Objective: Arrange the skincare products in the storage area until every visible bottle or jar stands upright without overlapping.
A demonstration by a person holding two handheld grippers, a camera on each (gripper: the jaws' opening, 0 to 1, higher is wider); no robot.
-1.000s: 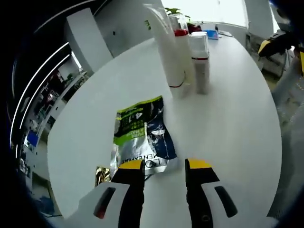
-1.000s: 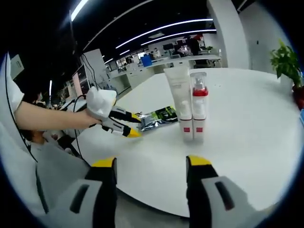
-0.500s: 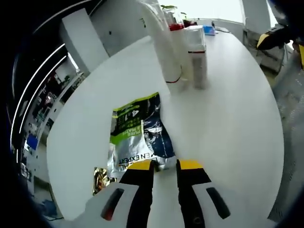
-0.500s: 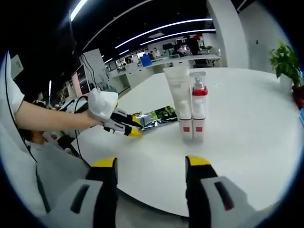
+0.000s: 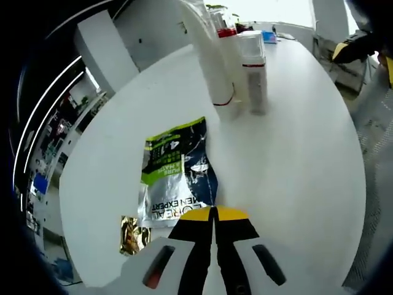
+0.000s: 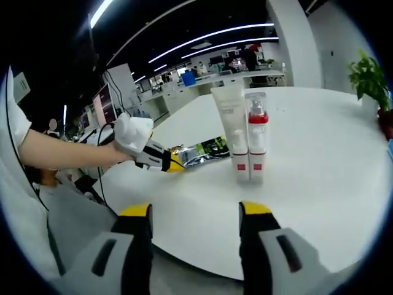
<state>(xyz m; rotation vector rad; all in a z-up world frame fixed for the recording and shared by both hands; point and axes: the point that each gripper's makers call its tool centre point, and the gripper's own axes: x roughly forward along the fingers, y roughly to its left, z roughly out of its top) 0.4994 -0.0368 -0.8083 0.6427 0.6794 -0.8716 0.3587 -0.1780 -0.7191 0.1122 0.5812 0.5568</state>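
The left tongs [image 5: 214,214] are pinching shut on the near edge of the foil sachet [image 5: 174,175] lying flat on the white worktop [image 5: 295,160]. At 12 o'clock, the tube [image 5: 209,55] and pump bottle [image 5: 253,70] are standing upright. The right tongs [image 6: 195,212] are hanging wide open, holding nothing.

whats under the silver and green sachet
The sachet lies flat on the white table. A gold packet pokes out at its corner near the shut left gripper. Anything else beneath is covered.
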